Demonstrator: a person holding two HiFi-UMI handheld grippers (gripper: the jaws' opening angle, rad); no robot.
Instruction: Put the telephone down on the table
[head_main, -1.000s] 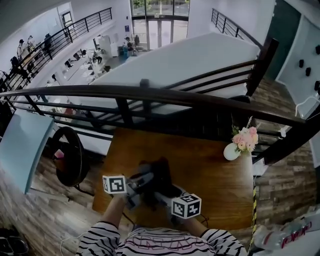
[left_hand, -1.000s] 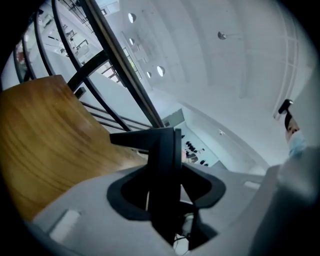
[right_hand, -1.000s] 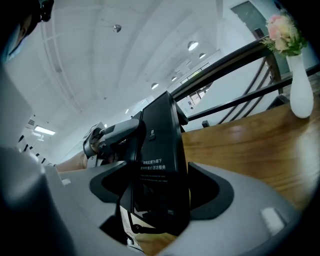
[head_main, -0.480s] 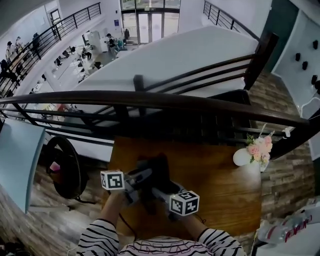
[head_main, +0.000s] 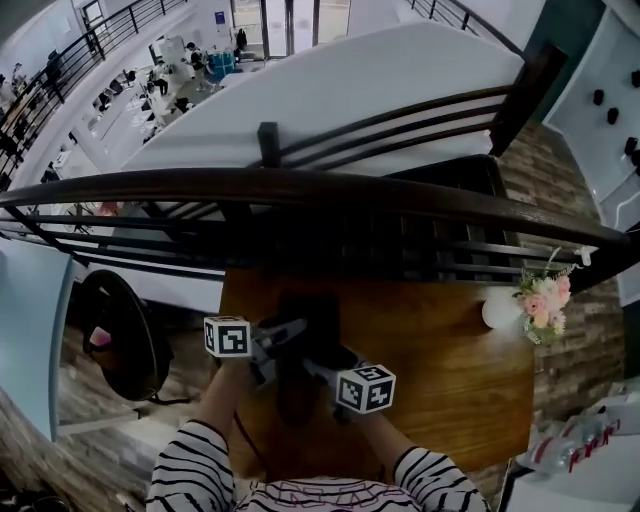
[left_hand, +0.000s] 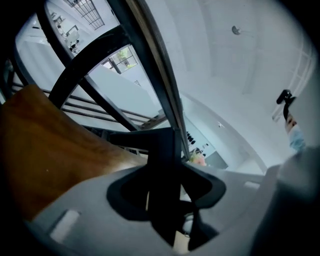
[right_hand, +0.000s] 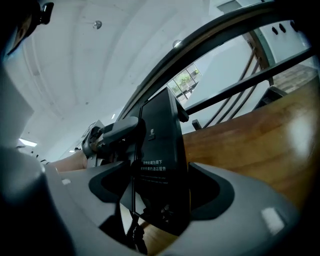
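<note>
A black telephone (head_main: 303, 345) hangs just above the brown wooden table (head_main: 440, 370), near its left front part, gripped from both sides. My left gripper (head_main: 288, 337) is shut on its left edge and my right gripper (head_main: 320, 368) on its right. In the left gripper view the telephone (left_hand: 164, 160) stands as a dark upright slab between the jaws. In the right gripper view its back (right_hand: 161, 150) with small printed lines fills the gap, a coiled cord hangs below it, and the left gripper (right_hand: 111, 134) clamps its far side.
A white vase of pink flowers (head_main: 538, 305) stands at the table's far right corner. A dark railing (head_main: 300, 188) runs along the table's far edge, with a drop behind it. A round black chair (head_main: 120, 335) stands left of the table. White packets (head_main: 575, 450) lie at the lower right.
Both grippers have carried the telephone forward over the table and lower. The table and railing have come nearer, and the vase has slid to the right in the head view.
</note>
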